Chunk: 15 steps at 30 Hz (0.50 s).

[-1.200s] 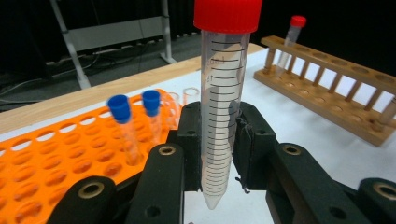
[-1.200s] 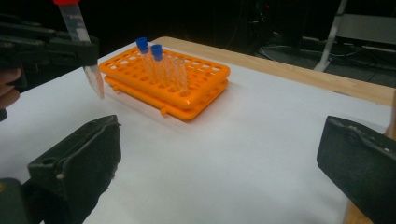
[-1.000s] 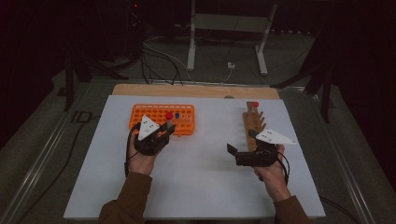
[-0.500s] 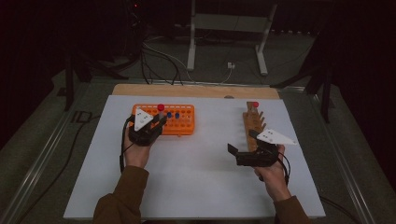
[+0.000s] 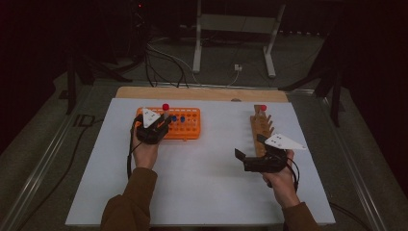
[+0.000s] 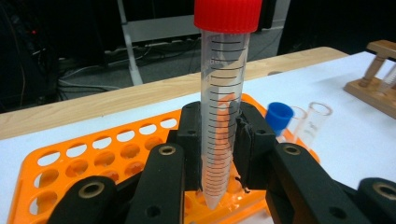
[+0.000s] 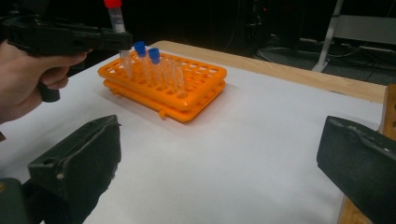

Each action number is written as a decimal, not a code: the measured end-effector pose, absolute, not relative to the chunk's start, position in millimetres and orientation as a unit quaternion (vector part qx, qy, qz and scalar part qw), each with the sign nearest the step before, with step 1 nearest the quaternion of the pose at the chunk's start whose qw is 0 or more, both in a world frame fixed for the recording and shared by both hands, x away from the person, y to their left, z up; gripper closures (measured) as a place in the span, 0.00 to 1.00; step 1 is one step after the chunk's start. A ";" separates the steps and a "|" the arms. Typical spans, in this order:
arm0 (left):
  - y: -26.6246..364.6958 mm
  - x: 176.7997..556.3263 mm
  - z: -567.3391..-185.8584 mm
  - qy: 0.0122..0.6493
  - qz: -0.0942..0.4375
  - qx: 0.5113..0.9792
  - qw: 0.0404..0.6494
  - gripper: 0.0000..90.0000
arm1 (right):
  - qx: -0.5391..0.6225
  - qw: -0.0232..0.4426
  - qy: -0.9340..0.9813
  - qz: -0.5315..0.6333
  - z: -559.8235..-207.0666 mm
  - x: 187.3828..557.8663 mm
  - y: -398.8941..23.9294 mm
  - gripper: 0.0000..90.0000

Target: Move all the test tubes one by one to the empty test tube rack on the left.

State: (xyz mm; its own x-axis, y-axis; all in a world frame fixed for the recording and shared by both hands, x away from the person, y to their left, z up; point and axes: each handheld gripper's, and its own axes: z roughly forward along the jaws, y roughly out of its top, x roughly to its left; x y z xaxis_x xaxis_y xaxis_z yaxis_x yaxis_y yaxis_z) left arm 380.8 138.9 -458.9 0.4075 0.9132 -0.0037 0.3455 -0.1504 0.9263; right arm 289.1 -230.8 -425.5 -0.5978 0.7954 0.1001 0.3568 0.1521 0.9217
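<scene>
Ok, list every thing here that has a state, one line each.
Red-capped tube: capped, upright, clamped in the left gripper, tip at a hole of the rack.
Left gripper: jaws shut on the tube.
Right gripper: jaws open, nothing between them.
Orange rack: flat on the table, most holes free.
Blue-capped tubes: capped, standing in the rack.
Uncapped tube: open, standing in the rack.
Wooden rack: one red-capped tube standing at its far end.

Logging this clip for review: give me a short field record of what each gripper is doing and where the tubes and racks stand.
left gripper: shut on red-capped tube, upright, its tip at the orange rack
right gripper: open, holding nothing, beside the wooden rack
orange rack: holds blue-capped tubes and uncapped ones
wooden rack: one red-capped tube at its far end
surface: white table
</scene>
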 end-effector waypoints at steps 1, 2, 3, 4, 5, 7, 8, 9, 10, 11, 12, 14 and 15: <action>138.5 382.0 -460.2 0.454 0.301 0.693 0.472 0.83 | 0.397 0.211 0.728 0.518 -425.3 288.9 -231.0 0.00; 138.2 383.1 -461.2 0.456 0.301 0.691 0.474 0.83 | 0.397 0.212 0.728 0.518 -425.2 288.8 -231.3 0.00; 137.8 384.0 -462.2 0.459 0.301 0.687 0.477 0.83 | 0.397 0.212 0.727 0.518 -425.1 288.8 -231.4 0.00; 137.6 385.1 -463.2 0.460 0.302 0.685 0.477 0.83 | 0.397 0.212 0.728 0.518 -425.2 288.9 -231.5 0.00; 137.4 386.3 -464.3 0.463 0.303 0.684 0.476 0.83 | 0.397 0.212 0.728 0.518 -425.4 289.0 -231.5 0.00; 137.0 388.5 -466.7 0.468 0.304 0.682 0.474 0.83 | 0.398 0.211 0.728 0.518 -426.0 289.2 -231.2 0.00; 137.0 389.4 -468.0 0.470 0.303 0.681 0.473 0.83 | 0.397 0.211 0.729 0.517 -426.2 289.2 -230.9 0.00; 136.6 390.3 -469.3 0.471 0.304 0.681 0.471 0.83 | 0.397 0.210 0.729 0.517 -426.4 289.1 -230.5 0.00; 136.5 391.1 -470.7 0.472 0.303 0.682 0.469 0.83 | 0.396 0.210 0.729 0.518 -426.5 289.0 -230.2 0.00; 136.5 391.9 -472.2 0.473 0.301 0.682 0.468 0.83 | 0.395 0.210 0.729 0.518 -426.6 289.0 -229.8 0.00; 136.4 392.5 -473.9 0.475 0.300 0.683 0.467 0.83 | 0.395 0.210 0.729 0.518 -426.6 289.0 -229.5 0.00; 136.7 393.4 -477.2 0.478 0.296 0.683 0.466 0.83 | 0.395 0.210 0.729 0.518 -426.6 289.0 -229.4 0.00; 137.4 393.5 -478.9 0.480 0.292 0.683 0.466 0.83 | 0.394 0.210 0.729 0.518 -426.6 289.1 -229.5 0.00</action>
